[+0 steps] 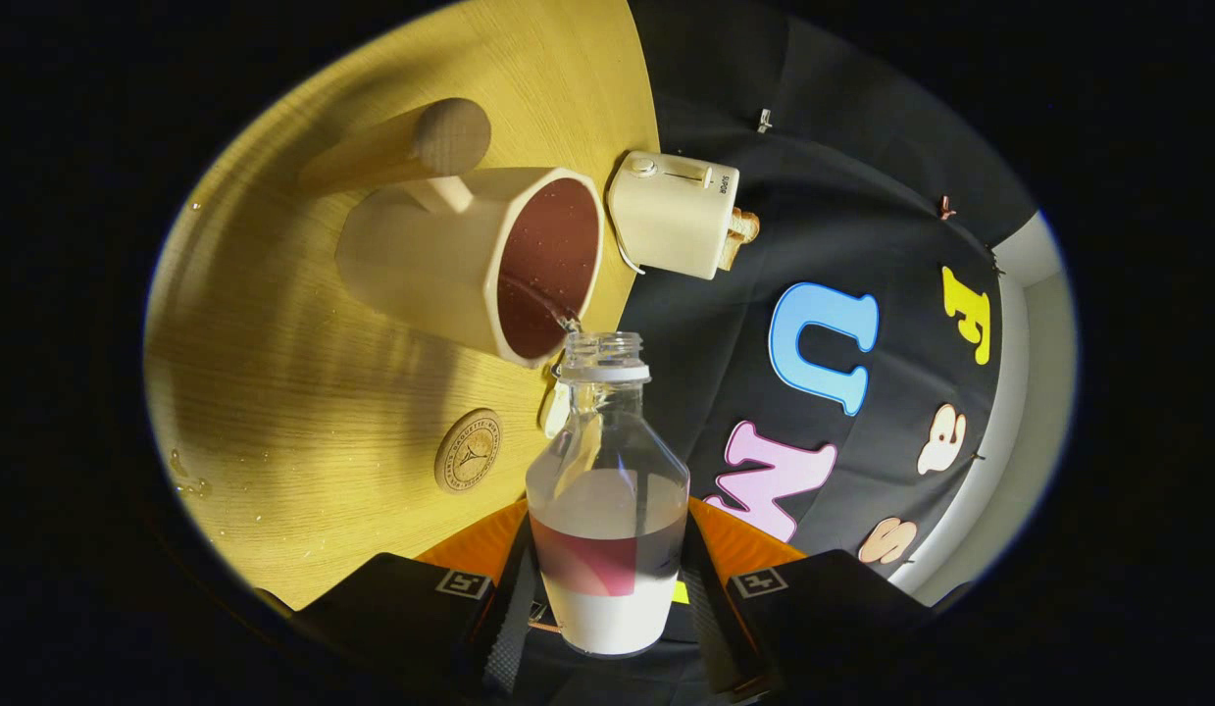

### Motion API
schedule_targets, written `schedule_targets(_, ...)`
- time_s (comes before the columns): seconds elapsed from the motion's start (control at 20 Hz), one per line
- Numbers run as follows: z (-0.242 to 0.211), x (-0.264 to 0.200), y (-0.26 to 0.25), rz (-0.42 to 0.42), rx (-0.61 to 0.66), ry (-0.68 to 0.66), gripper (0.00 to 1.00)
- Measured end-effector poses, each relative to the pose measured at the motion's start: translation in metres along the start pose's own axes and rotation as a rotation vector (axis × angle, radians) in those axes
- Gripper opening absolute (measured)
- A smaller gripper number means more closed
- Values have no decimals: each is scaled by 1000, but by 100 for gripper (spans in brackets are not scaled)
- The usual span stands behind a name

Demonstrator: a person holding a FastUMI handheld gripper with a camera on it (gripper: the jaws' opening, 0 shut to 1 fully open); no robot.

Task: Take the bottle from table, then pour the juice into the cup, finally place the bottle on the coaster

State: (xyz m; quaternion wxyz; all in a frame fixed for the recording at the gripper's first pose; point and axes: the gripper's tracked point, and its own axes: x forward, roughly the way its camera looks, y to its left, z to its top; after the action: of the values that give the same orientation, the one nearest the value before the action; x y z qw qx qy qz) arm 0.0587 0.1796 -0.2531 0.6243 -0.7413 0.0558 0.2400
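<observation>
My gripper [607, 588] is shut on a clear bottle [607, 490], one finger pressing each side of its lower body. The bottle is tipped toward the cup, its open neck [603, 355] right at the rim. Pale liquid and a reddish label band fill the bottle's lower part. A thin stream runs from the neck into the cream wooden-handled cup [470, 255], whose dark red inside shows droplets. The round cork coaster [468, 450] lies on the wooden table [274, 373], beside the bottle and just below the cup. The bottle's white cap [555, 409] rests on the table near the neck.
A cream toaster [674, 213] with a slice of bread stands at the table's far edge, beyond the cup. Small drops of liquid [187, 478] glisten on the table surface away from the coaster. The black cloth wall lies behind the table.
</observation>
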Motion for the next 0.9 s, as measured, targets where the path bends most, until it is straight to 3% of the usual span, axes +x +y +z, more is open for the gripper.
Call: schedule_targets(0.9,6,0,-11,-35,-113,-43,73)
